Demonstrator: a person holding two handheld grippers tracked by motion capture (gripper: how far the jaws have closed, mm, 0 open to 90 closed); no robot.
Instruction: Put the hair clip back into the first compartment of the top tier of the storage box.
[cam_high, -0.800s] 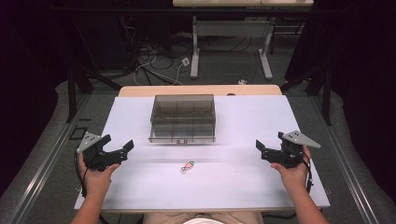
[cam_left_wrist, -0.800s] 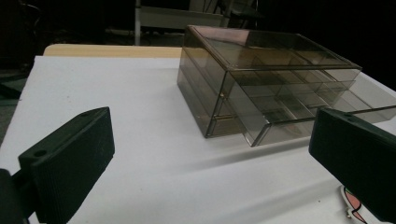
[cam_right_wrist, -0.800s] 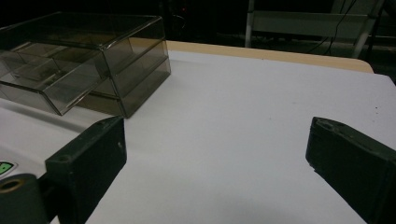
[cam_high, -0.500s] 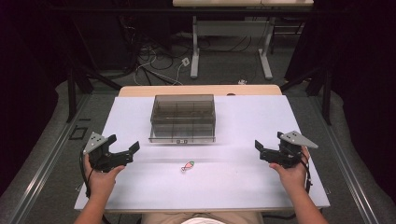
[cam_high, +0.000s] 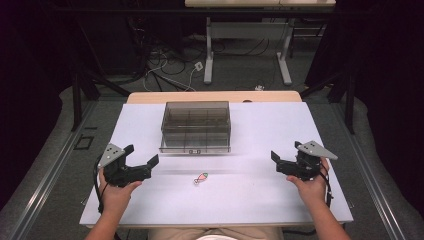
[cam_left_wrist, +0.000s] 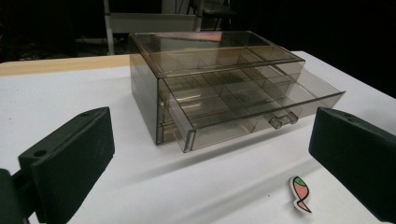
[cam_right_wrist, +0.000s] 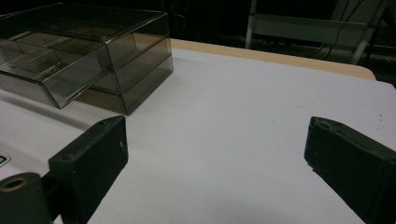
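Observation:
A smoky see-through drawer box (cam_high: 195, 127) stands at the back middle of the white table top (cam_high: 260, 200). Its upper drawer (cam_left_wrist: 252, 105) is pulled partway out; the compartments inside look empty. A small orange fish-shaped piece with a green head (cam_high: 200, 178) lies flat in front of the box. My left gripper (cam_high: 143, 155) hovers left of the fish, jaws wide open, nothing between them. In the left gripper view the fish (cam_left_wrist: 301, 192) lies near the right jaw. My right gripper (cam_high: 286, 152) is open at the table's right side, far from the box (cam_right_wrist: 93, 51).
A wooden table edge (cam_high: 215, 96) shows behind the white top. Beyond it are dark floor, cables and desk legs (cam_high: 285, 55). Bare white surface (cam_right_wrist: 233, 102) lies between the right gripper and the box.
My left hand has shifted a little to the right, toward the fish, with its jaws still wide. The right hand has stayed about where it was.

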